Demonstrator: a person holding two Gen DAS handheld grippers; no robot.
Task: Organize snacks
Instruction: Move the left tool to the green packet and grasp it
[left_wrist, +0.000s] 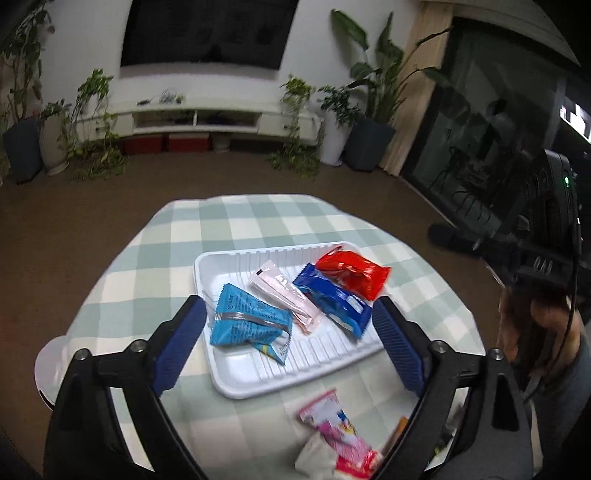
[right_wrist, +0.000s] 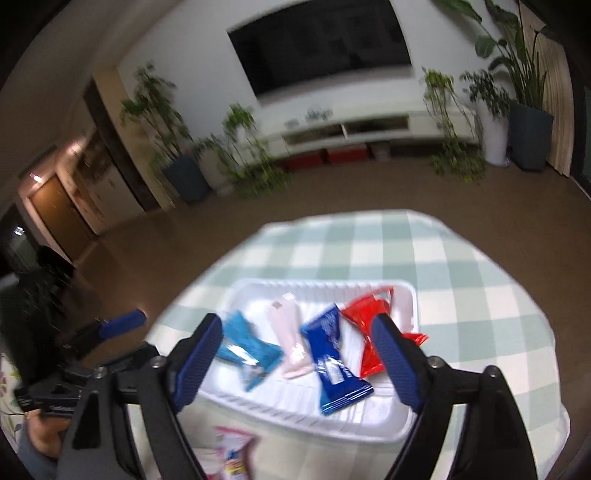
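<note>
A white ribbed tray sits on the checked tablecloth. In it lie a light blue packet, a pale pink packet, a dark blue packet and a red packet. A pink printed packet lies on the cloth in front of the tray. My left gripper is open and empty above the tray's near side. My right gripper is open and empty above the tray. The right view is blurred.
The green and white checked tablecloth covers a small round table. An orange-brown packet lies near the pink one. The other gripper shows at the right edge of the left view and at the left of the right view.
</note>
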